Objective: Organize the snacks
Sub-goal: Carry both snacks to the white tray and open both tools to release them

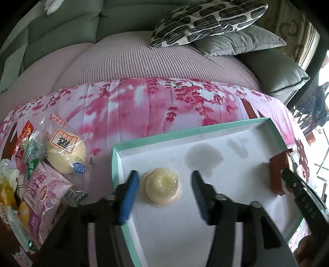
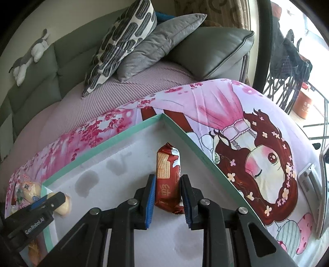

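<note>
A pale yellow jelly cup [image 1: 161, 188] rests on the white floor of a shallow box with a teal rim [image 1: 185, 131], near its left wall. My left gripper [image 1: 165, 174] straddles the cup, open, with its blue pads clear of it and a wider gap on the right. In the right wrist view my right gripper [image 2: 167, 178] is shut on a red wafer packet [image 2: 166, 164] standing on the box floor by the far right corner of the rim [image 2: 115, 141]. The packet [image 1: 279, 172] also shows at the right edge of the left wrist view.
A pile of wrapped snacks lies left of the box on the pink floral cloth [image 1: 164, 102], among them a round bun in clear wrap [image 1: 65, 152] and a pink packet [image 1: 43, 197]. A sofa with a patterned pillow [image 1: 207, 18] is behind. A flat silver device [image 2: 310, 180] lies at the right.
</note>
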Action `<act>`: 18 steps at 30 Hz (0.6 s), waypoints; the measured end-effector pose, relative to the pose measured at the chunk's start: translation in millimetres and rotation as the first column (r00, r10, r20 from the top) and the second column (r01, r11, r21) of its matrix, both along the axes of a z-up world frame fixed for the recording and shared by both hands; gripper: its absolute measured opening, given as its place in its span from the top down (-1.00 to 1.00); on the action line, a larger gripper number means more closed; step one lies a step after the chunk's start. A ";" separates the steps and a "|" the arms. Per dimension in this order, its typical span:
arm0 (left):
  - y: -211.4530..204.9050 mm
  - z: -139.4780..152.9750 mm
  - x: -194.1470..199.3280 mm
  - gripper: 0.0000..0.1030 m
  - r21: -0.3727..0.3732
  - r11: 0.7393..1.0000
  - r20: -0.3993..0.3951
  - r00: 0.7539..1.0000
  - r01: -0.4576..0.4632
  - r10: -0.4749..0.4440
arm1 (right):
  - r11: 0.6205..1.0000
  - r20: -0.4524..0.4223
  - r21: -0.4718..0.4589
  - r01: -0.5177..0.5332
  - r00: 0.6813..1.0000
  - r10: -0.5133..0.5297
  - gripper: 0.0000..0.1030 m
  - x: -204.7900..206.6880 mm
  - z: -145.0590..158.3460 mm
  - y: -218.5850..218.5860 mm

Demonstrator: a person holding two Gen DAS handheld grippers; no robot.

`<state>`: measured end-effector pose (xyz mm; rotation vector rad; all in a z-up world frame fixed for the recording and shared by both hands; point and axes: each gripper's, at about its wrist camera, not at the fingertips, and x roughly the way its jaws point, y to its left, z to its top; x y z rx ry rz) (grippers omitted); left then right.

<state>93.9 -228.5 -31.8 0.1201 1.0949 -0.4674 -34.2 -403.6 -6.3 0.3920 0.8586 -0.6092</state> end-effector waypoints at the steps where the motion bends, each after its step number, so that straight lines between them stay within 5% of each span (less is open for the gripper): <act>1: 0.5 2.4 -0.4 -0.22 0.000 1.000 0.000 1.000 -0.001 0.001 | 1.000 -0.008 -0.002 -0.002 1.000 0.002 0.45 0.7 0.2 0.6; 5: 1.8 17.7 -5.4 -0.43 0.006 1.000 0.022 1.000 -0.001 0.001 | 1.000 -0.024 -0.010 -0.007 1.000 0.007 0.32 1.3 3.0 3.6; 7: 3.9 25.0 -6.6 -0.57 0.005 1.000 0.020 1.000 -0.010 0.010 | 1.000 -0.035 -0.018 -0.005 0.999 0.005 -0.28 1.4 5.7 5.4; 8: 5.3 27.6 -6.7 -0.60 0.002 1.000 0.019 1.000 -0.016 0.016 | 1.000 -0.040 -0.023 -0.003 0.999 0.002 -0.38 0.8 7.8 6.6; 11: 11.1 35.4 -7.6 -0.71 0.009 0.999 0.023 0.999 -0.041 0.041 | 0.999 -0.054 -0.033 -0.005 0.999 0.003 -0.44 0.6 12.7 9.1; 18: 29.4 42.0 -8.9 -0.97 0.079 0.990 0.091 0.990 -0.114 0.106 | 0.997 -0.089 -0.068 -0.024 0.996 0.018 -1.00 -1.2 22.0 16.2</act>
